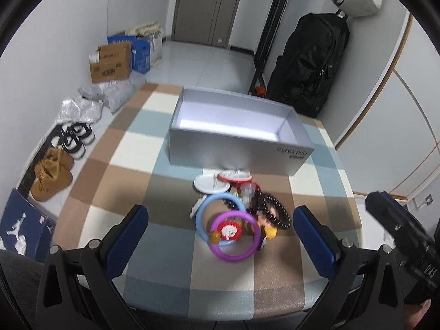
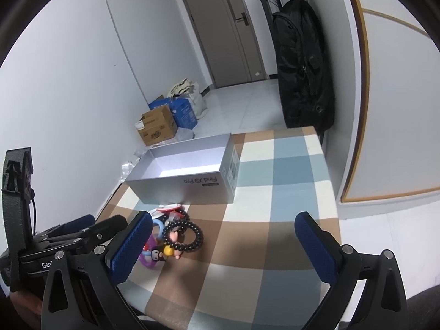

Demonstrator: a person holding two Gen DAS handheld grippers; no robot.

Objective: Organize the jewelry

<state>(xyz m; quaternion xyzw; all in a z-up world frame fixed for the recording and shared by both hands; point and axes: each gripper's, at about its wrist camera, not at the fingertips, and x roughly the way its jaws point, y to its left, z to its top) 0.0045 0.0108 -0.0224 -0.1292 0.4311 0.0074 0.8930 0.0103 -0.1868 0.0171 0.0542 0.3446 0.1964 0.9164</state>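
Checked bench [image 1: 132, 148] is carrying tangled bangles [image 1: 233, 220] just before the empty grey box [image 1: 239, 148], both tools [image 1: 220, 236] [image 2: 224, 243] gaping unladen, risking several pieces lifting together.

The box [image 1: 236, 151] looks like matt grey cardboard, the bangles [image 1: 235, 240] glossy smooth plastic (the black beaded bracelet [image 1: 276, 211] shines too), the desk [image 1: 132, 181] covering softly textured.

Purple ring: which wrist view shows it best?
The left wrist view: the purple ring shows as a whole loop, overlapping the blue ring. In the right wrist view only a purple sliver shows behind the right tongs' left finger.
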